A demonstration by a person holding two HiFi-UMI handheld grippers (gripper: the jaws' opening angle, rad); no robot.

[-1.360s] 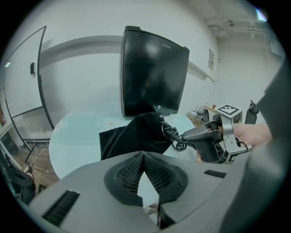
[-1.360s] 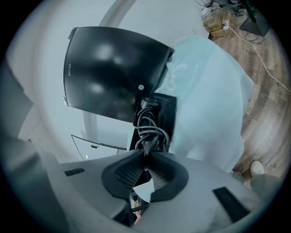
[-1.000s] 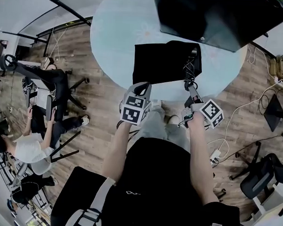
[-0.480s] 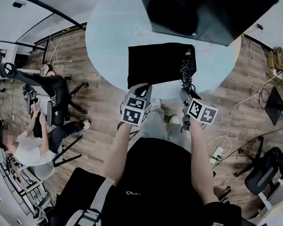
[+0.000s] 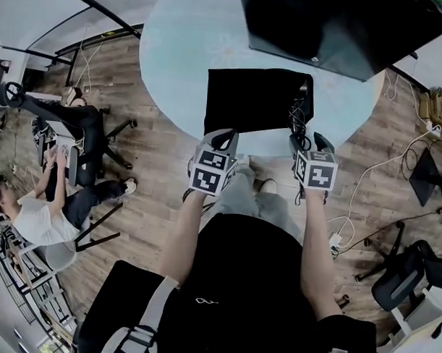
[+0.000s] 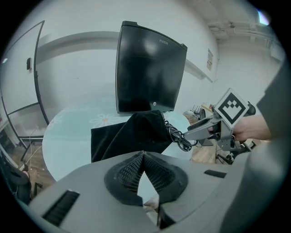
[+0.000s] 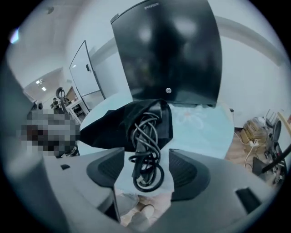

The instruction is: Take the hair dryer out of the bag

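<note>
A black cloth bag (image 5: 254, 101) lies flat near the front edge of the round glass table (image 5: 178, 55). From its right end spills the hair dryer's coiled black cord (image 5: 300, 113); the dryer itself is hidden inside. My right gripper (image 5: 312, 141) hovers at the table's edge, its jaws opening wide. In the right gripper view the cord coil (image 7: 146, 157) lies between the pads (image 7: 109, 170) without touching them, in front of the bag (image 7: 116, 125). My left gripper (image 5: 221, 139) is shut on nothing, just short of the bag (image 6: 129, 134); its jaws (image 6: 143, 155) meet.
A dark monitor (image 5: 342, 28) stands at the table's back right, close behind the bag. People sit on office chairs (image 5: 99, 142) at the left. Cables and a power strip (image 5: 337, 243) lie on the wooden floor at the right.
My right gripper has rolled so its marker cube faces up, and its jaws have let go of the cord and spread wide. The left gripper has stayed put.
</note>
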